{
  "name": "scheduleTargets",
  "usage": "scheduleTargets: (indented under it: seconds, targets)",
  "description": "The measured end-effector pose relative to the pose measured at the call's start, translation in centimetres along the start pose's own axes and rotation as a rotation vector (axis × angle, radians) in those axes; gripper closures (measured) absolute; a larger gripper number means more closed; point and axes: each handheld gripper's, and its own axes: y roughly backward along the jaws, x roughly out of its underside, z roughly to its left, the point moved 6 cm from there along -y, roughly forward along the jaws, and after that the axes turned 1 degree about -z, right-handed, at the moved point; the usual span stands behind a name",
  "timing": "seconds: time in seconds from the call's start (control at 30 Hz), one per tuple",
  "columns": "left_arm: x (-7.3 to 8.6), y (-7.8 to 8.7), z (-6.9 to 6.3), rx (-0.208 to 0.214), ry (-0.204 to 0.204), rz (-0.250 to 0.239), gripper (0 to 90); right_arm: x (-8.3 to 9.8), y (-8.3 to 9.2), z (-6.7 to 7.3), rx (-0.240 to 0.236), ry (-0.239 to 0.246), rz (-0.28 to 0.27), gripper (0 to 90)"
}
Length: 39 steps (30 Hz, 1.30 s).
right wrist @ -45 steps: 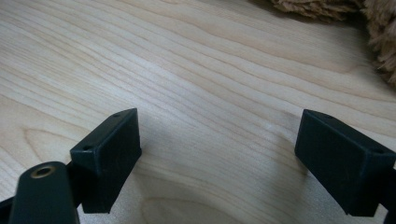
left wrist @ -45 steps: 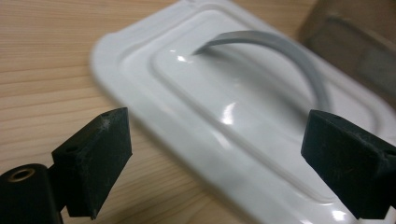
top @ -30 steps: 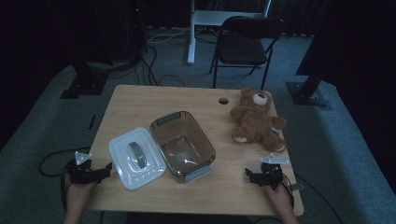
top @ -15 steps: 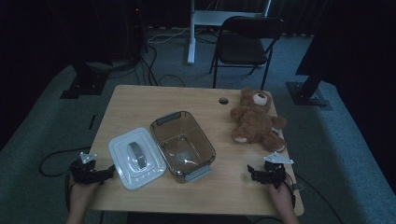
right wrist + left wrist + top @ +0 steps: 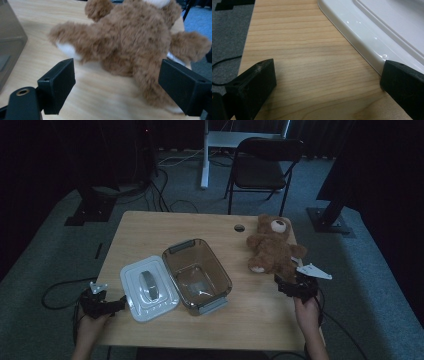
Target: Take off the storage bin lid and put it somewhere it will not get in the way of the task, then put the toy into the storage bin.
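On a wooden tabletop point(image 5: 150, 227), a brown teddy bear point(image 5: 272, 247) lies near the right edge, head pointing away from the person and legs toward them. The right tool point(image 5: 292, 284) sits just short of the bear's near leg, jaws spread wide and gripping nothing; in the right gripper view the bear point(image 5: 135, 47) spans the gap ahead of the two black jaws, one leg reaching down beside the right-hand jaw, though whether it touches is hard to tell.

At the middle of the tabletop stands a clear brownish tub point(image 5: 197, 274), open at the top, with grey clips at its near and far ends. Its corner point(image 5: 10, 37) shows at the left of the right gripper view. A white lid point(image 5: 148, 287) lies flat just beside the tub's left side.

The left tool point(image 5: 107, 304) rests at the near left edge of the tabletop, jaws parted and unloaded, beside the lid's near corner. In the left gripper view, the lid's rim point(image 5: 367, 42) runs diagonally to meet the right-hand jaw, with bare wood point(image 5: 307, 62) between the jaws.

Beyond the tabletop, a folding chair point(image 5: 262, 167) stands on grey carpet point(image 5: 55, 245), with cables point(image 5: 150, 190) trailing across the floor.
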Motion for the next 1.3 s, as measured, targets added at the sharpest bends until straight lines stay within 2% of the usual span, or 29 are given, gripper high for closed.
scheduleTargets:
  seconds: [0.2, 0.33, 0.43, 0.67, 1.0, 1.1, 1.3]
  targets:
    - [-0.2, -0.2, -0.4, 0.003, -0.005, 0.001, 0.8, -1.3, -1.2, -0.3, 0.017, 0.0, 0.006, 13.5]
    - [-0.3, -0.3, -0.6, 0.003, -0.004, 0.001, 0.8, -2.3, -2.6, -0.7, 0.019, -0.032, 0.008, 13.5]
    - [-0.3, -0.3, -0.6, 0.003, -0.004, 0.001, 0.8, -2.9, -3.3, -0.9, 0.025, -0.038, 0.012, 13.5]
    - [-0.3, -0.3, -0.6, 0.003, -0.004, 0.002, 0.8, -4.1, -4.3, -1.5, 0.033, -0.062, 0.014, 13.4]
    - [-0.3, -0.3, -0.6, 0.004, -0.003, 0.0, 0.8, -5.2, -6.3, -3.1, 0.072, -0.096, 0.041, 13.4]
    - [-0.3, -0.3, -0.6, 0.004, -0.003, 0.001, 0.7, -5.5, -6.9, -3.3, 0.07, -0.124, 0.039, 13.3]
    - [-0.3, -0.3, -0.6, 0.004, -0.003, 0.0, 0.8, -5.7, -8.3, -3.4, 0.084, -0.131, 0.073, 13.2]
